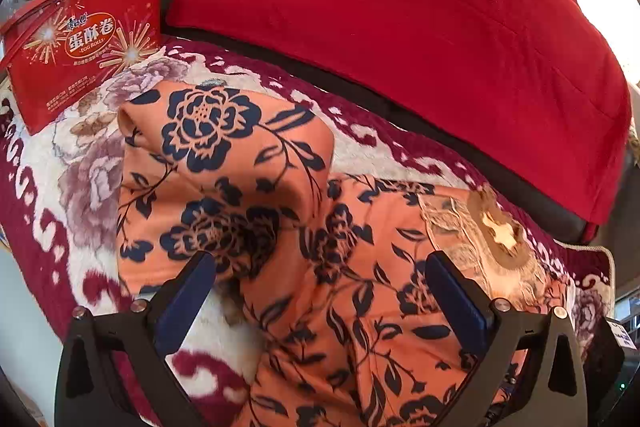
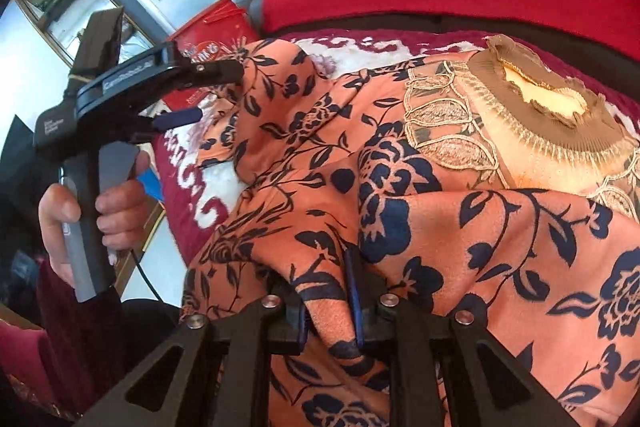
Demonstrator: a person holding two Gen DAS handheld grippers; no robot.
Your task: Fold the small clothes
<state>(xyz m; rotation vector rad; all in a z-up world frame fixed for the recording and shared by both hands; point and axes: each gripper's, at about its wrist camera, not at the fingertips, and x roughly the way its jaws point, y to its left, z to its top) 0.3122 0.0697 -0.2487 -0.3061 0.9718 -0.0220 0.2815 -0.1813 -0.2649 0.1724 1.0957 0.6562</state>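
An orange top with a navy flower print point(image 1: 248, 163) lies on a red and white floral blanket point(image 1: 60, 235). One sleeve is folded over its body. Its brown lace collar point(image 1: 496, 227) is at the right. My left gripper point(image 1: 320, 267) is open just above the top's left side, holding nothing. In the right wrist view, my right gripper point(image 2: 332, 275) is shut on a fold of the orange top point(image 2: 440, 195), with cloth pinched between the pads. The collar point(image 2: 544, 107) lies beyond. The left gripper point(image 2: 208, 95) shows at the left, open over the sleeve.
A red egg-roll box point(image 1: 80, 39) stands on the blanket at the far left. A large red cushion point(image 1: 400, 11) lies behind the top. A hand holds the left gripper's grey handle point(image 2: 88, 219). A glass door and shelves stand in the background at the left.
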